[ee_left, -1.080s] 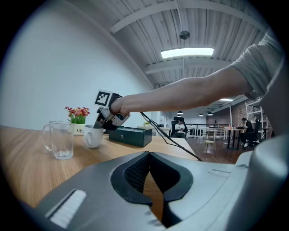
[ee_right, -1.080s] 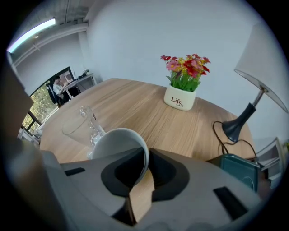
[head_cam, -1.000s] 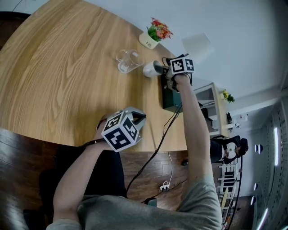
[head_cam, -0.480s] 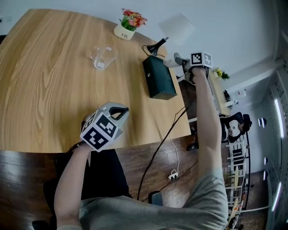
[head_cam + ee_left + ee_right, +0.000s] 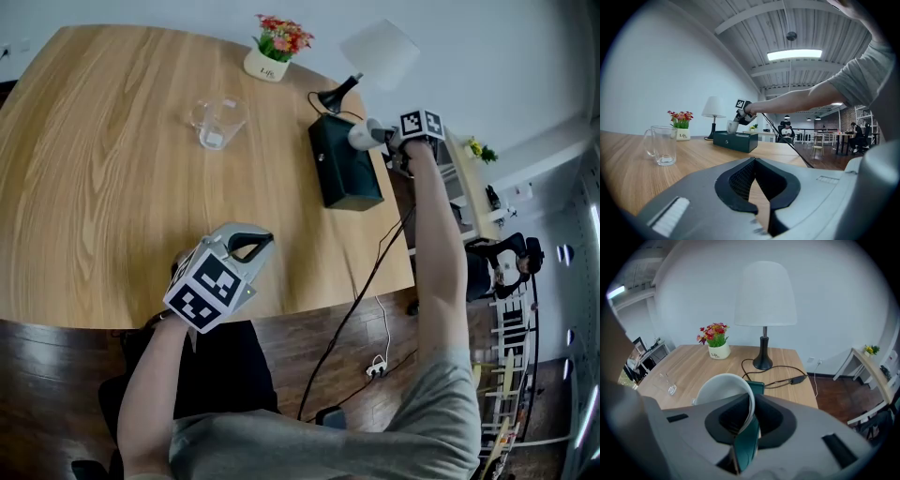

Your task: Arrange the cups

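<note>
A white cup (image 5: 361, 137) hangs in the air over the far right end of a dark green box (image 5: 347, 174). My right gripper (image 5: 379, 137) is shut on its rim; in the right gripper view the cup's wall (image 5: 723, 392) sits pinched between the jaws of the right gripper (image 5: 751, 409). A clear glass mug (image 5: 217, 122) stands upright on the wooden table (image 5: 103, 187), further left. My left gripper (image 5: 251, 246) hovers by the table's front edge, jaws together and holding nothing. From the left gripper view I see the glass mug (image 5: 661, 146) at left and the white cup (image 5: 732, 126) held above the box.
A small pot of red flowers (image 5: 273, 51) and a white-shaded lamp (image 5: 377, 54) stand at the table's far edge. A black cable (image 5: 361, 281) runs off the right edge to the floor. A person sits at a desk in the background (image 5: 787, 130).
My right gripper has carried the white cup away from beside the glass mug, to the right and up over the green box. The left gripper stayed put.
</note>
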A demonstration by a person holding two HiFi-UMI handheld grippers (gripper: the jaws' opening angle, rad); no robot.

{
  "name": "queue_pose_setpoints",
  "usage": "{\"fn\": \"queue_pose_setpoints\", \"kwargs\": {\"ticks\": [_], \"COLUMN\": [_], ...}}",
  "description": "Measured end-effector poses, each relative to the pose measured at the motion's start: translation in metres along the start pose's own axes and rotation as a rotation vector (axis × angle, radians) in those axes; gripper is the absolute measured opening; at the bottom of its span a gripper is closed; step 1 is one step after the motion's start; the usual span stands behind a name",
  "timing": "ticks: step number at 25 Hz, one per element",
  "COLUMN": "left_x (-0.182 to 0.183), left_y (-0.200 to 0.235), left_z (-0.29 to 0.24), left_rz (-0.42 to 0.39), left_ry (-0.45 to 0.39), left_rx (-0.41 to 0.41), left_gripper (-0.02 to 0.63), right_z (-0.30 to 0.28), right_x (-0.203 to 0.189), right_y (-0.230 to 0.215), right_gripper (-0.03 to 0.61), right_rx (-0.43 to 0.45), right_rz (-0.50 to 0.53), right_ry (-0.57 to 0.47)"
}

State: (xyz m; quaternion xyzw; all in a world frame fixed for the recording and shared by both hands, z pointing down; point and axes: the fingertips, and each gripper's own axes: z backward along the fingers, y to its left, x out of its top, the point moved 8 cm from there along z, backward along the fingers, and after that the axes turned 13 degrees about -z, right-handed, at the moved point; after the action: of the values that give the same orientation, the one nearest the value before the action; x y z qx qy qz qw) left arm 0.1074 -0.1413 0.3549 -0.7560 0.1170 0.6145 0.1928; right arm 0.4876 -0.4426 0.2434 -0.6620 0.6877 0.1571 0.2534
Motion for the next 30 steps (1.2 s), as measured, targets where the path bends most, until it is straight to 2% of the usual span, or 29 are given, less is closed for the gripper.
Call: {"fn": "queue_pose_setpoints", "kwargs": {"ticks": [4, 7, 11, 13, 15, 17, 19, 21, 23, 28, 29, 30], "left_x": [0.001, 0.000, 0.000, -0.001, -0.001, 0.000, -0.001, -0.001, -0.001, -0.001, -0.001, -0.001], "left_y": [-0.001, 0.000, 0.000, 0.001, 0.001, 0.001, 0.001, 0.001, 0.001, 0.000, 0.000, 0.000], "left_z": [0.000, 0.001, 0.001, 0.000, 0.001, 0.001, 0.000, -0.001, -0.003, -0.005, -0.005, -0.005], "left_rz": [0.000, 0.005, -0.001, 0.000, 0.002, 0.000, 0.002, 0.006, 0.005, 0.003, 0.002, 0.002], "left_ry": [-0.004, -0.002, -0.003, 0.001, 0.006, 0.003, 0.003, 0.003, 0.001, 0.004, 0.005, 0.005], "left_rx": [-0.001, 0.000, -0.001, -0.003, -0.005, -0.004, -0.002, 0.001, 0.005, 0.001, 0.001, 0.001], "left_gripper": [0.009, 0.010, 0.010, 0.009, 0.010, 0.011, 0.010, 0.011, 0.010, 0.010, 0.010, 0.009], "right_z": [-0.005, 0.000, 0.016, 0.026, 0.039, 0.057, 0.071, 0.077, 0.073, 0.038, 0.031, 0.024], "right_x": [0.004, 0.011, 0.018, 0.019, 0.023, 0.029, 0.034, 0.032, 0.025, -0.007, -0.013, -0.017], "right_y": [0.002, 0.003, 0.003, 0.003, 0.010, 0.035, 0.079, 0.128, 0.171, 0.254, 0.268, 0.281], "right_gripper": [0.053, 0.077, 0.078, 0.078, 0.077, 0.077, 0.077, 0.080, 0.081, 0.085, 0.108, 0.204], "right_rx": [0.039, 0.052, 0.018, -0.026, -0.057, -0.002, 0.117, 0.215, 0.270, 0.324, 0.337, 0.347], "right_rz": [0.000, 0.010, 0.032, 0.061, 0.098, 0.160, 0.279, 0.405, 0.505, 0.681, 0.701, 0.717], "right_ry": [0.021, -0.019, -0.051, -0.057, -0.104, -0.206, -0.310, -0.359, -0.342, -0.190, -0.174, -0.161]}}
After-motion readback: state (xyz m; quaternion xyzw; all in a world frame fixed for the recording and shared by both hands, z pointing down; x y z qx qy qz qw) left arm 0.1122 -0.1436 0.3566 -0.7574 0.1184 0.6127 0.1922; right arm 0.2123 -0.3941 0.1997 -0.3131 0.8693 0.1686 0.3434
